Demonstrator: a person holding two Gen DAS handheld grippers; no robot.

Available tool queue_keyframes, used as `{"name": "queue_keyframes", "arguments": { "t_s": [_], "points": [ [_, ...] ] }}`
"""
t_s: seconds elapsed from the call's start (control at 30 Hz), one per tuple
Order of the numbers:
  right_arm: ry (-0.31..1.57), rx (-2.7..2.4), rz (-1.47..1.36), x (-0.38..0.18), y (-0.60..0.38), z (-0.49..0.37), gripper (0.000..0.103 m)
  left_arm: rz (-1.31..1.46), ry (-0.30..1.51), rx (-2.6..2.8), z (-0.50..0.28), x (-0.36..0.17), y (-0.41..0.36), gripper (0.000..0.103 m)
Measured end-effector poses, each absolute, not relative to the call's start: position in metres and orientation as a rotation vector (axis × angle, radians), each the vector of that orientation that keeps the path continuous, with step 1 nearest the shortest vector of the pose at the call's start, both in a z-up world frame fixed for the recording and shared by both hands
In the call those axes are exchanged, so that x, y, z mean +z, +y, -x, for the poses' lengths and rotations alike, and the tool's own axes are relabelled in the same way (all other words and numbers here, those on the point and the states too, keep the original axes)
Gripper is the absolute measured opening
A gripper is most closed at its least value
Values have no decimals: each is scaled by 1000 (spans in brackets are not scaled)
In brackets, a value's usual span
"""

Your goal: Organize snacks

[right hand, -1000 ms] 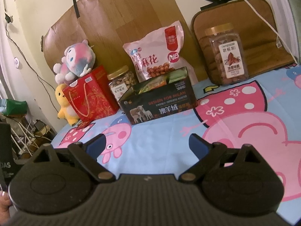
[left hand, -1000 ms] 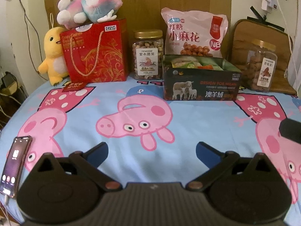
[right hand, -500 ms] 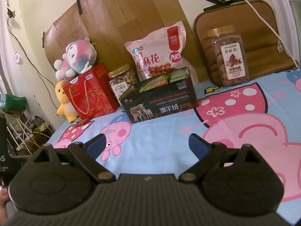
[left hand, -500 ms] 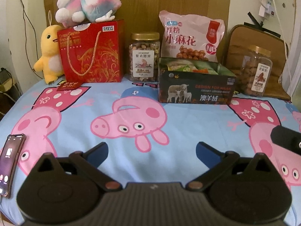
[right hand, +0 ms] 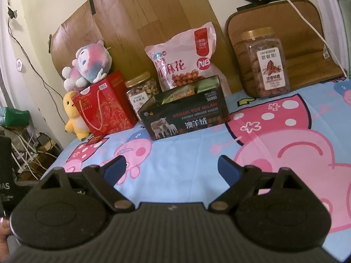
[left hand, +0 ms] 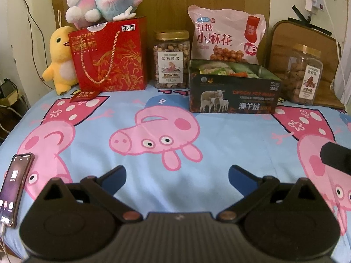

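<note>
A row of snacks stands at the back of the table: a red gift bag point(left hand: 109, 57) point(right hand: 105, 107), a jar of nuts point(left hand: 172, 59) point(right hand: 141, 89), a pink snack bag point(left hand: 226, 39) point(right hand: 186, 59), a black open box point(left hand: 232, 94) point(right hand: 186, 114) with snack packets inside, and a jar of pecans point(left hand: 305, 74) point(right hand: 265, 63) on the right. My left gripper point(left hand: 177, 175) is open and empty, low over the cloth, well short of the snacks. My right gripper point(right hand: 172, 166) is open and empty, also short of the box.
The table carries a blue pig-print cloth point(left hand: 175, 149). A phone point(left hand: 13, 188) lies at the left edge. A yellow plush point(left hand: 59, 59) and a pink plush point(left hand: 105, 0) sit by the red bag. A brown cushion point(right hand: 285, 28) leans behind the pecan jar. Cables hang at left.
Both views shifted only slightly; the left gripper drifted a little and the right one edged closer to the snacks. Both stayed open and empty.
</note>
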State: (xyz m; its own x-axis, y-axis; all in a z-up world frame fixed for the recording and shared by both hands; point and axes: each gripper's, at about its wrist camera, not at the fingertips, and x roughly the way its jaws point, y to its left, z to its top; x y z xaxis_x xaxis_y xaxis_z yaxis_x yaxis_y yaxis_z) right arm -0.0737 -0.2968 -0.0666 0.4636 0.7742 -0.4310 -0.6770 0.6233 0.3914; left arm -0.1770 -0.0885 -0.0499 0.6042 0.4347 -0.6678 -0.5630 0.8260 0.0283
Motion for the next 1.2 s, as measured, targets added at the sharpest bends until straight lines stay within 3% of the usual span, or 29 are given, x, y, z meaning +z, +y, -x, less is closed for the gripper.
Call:
{"name": "queue_keyframes", "arguments": {
  "t_s": [1.2],
  "points": [
    [645, 910, -150, -75, -284, 75, 84, 166, 756, 584, 171, -65, -84, 103]
  ]
}}
